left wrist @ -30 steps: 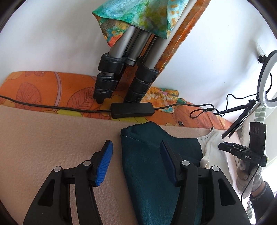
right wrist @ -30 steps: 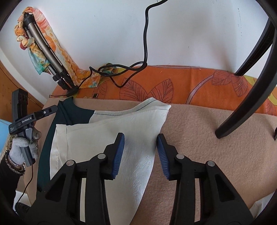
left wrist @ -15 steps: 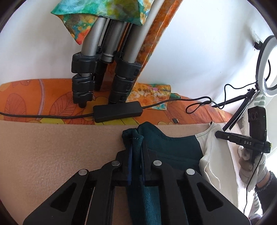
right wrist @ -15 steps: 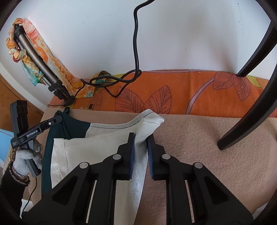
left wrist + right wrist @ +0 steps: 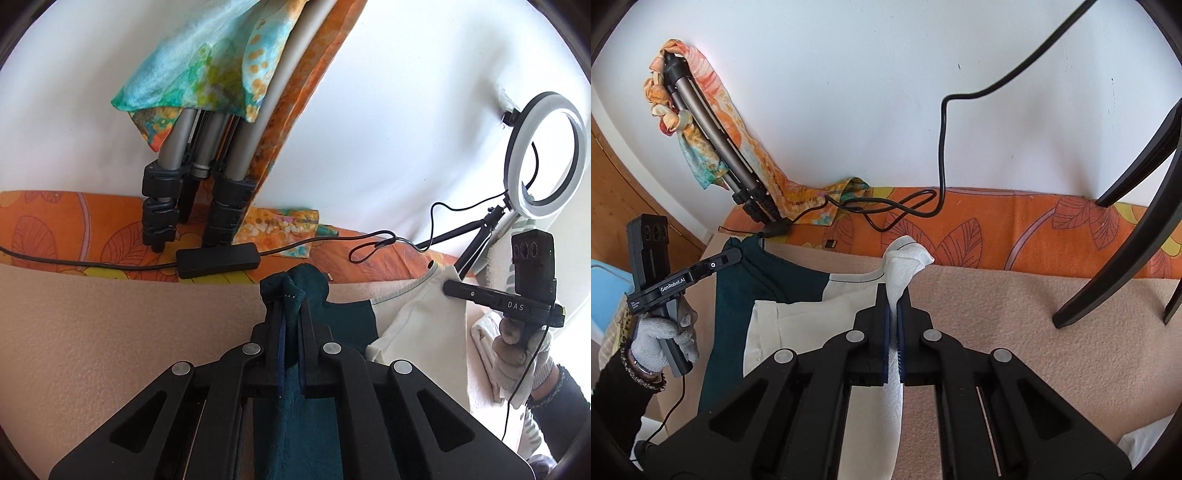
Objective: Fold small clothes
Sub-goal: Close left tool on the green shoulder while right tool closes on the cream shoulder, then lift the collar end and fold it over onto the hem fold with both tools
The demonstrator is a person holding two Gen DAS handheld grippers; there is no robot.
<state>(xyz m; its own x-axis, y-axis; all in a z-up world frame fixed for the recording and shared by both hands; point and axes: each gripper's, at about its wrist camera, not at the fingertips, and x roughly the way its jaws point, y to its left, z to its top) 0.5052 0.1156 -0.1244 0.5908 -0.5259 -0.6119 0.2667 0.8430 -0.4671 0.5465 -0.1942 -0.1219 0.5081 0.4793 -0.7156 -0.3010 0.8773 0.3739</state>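
Garment (image 5: pixel 798 317), a small two-tone piece in dark teal and cream, lies spread on the beige blanket (image 5: pixel 1015 332) between my two claws, with its far corners pinched up off the surface. My left claw (image 5: pixel 291 332) is clamped tight on the teal corner (image 5: pixel 295 288), which bunches up above the fingertips, while my right claw (image 5: pixel 892 317) is closed just as firmly on the cream corner (image 5: pixel 908 258). Behind the blanket runs an orange leaf-print cloth (image 5: pixel 1015 236) along the white wall, where a folded tripod (image 5: pixel 195 177) draped in a colourful scarf (image 5: pixel 207 70) leans.
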